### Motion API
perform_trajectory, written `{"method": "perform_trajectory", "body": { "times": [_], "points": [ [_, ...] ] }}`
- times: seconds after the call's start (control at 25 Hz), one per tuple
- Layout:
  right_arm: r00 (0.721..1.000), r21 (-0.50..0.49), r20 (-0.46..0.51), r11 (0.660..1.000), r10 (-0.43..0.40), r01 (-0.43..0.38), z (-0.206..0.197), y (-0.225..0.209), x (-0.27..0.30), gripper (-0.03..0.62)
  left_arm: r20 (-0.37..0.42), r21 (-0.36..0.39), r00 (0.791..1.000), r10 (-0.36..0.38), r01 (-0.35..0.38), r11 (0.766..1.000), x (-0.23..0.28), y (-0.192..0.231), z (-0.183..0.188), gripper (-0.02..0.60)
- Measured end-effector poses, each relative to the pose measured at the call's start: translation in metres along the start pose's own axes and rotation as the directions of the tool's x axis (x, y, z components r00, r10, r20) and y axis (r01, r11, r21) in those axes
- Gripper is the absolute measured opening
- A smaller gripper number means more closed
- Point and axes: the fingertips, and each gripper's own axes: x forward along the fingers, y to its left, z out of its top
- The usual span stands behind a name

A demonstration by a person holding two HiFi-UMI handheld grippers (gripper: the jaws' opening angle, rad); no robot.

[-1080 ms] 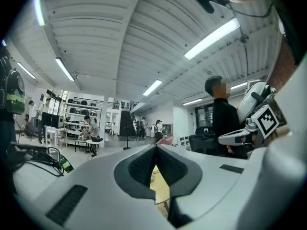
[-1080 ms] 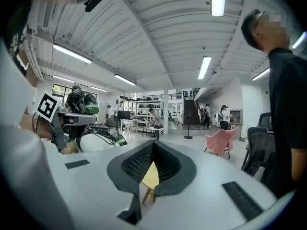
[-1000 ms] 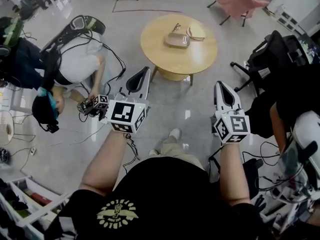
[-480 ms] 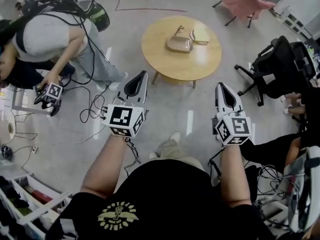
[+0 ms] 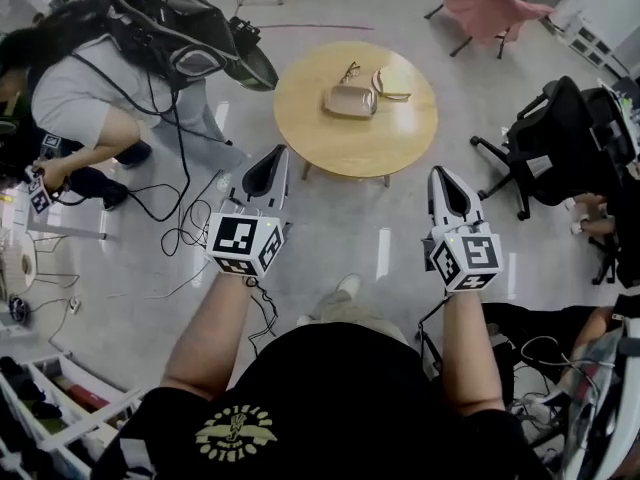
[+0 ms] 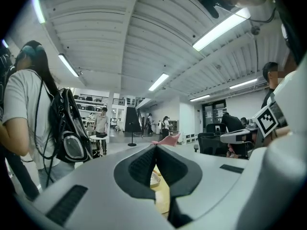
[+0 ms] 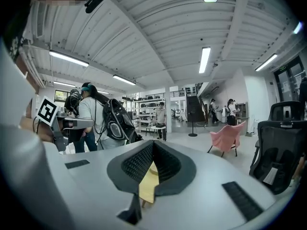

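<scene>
Both claws hang over the grey floor (image 5: 330, 233), short of the round pale wooden tabletop (image 5: 400, 143); the left claw (image 5: 272, 156) has its dark ribbed jaws pressed together with nothing between them; the right claw (image 5: 440, 174) is the same, tips meeting and empty. Each points toward the tabletop, the left at its near left edge, the right at its near right edge, neither touching it. On the tabletop lie a tan soft pouch (image 5: 349, 100) near the middle, a pair of dark-framed glasses (image 5: 347, 71) just behind it, and a pale curved item (image 5: 390, 84) beside it that I cannot make out. A person in a grey shirt (image 5: 80, 88) bends low at the left, carrying a black backpack (image 5: 185, 28), with black cables (image 5: 185, 223) on the floor nearby; a pink chair (image 5: 490, 6) stands beyond the tabletop, a black office chair (image 5: 560, 133) to its right.
</scene>
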Motion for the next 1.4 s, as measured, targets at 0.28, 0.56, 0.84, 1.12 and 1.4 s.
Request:
{"method": "perform_trajectory", "body": {
  "times": [0.28,0.56,0.84,1.12,1.4],
  "points": [
    [0.999,0.014,0.014,0.999,0.032,-0.032,0.007,-0.034,0.008,0.014,-0.002,-0.021,0.999,0.046,-0.046,0.999,0.021,-0.006,0.012,0.018],
    [0.999,0.024,0.031,0.999,0.042,-0.043,0.012,-0.054,0.013,0.012,0.009,0.003,0.996,0.087,-0.087,0.996,0.027,-0.007,0.017,0.017],
    [0.998,0.013,0.024,0.999,0.051,-0.051,0.011,-0.051,0.018,0.012,0.027,0.086,0.993,0.117,-0.119,0.989,0.029,-0.005,0.023,0.017],
    [0.999,0.012,0.019,0.999,0.046,-0.046,0.011,-0.053,0.038,0.014,0.047,0.143,0.991,0.121,-0.127,0.982,0.042,0.003,0.023,0.017],
    [0.998,0.006,-0.007,0.998,0.056,-0.056,0.008,-0.049,0.058,0.014,0.043,0.126,0.993,0.114,-0.119,0.985,0.063,0.015,0.020,0.018]
  ]
}}
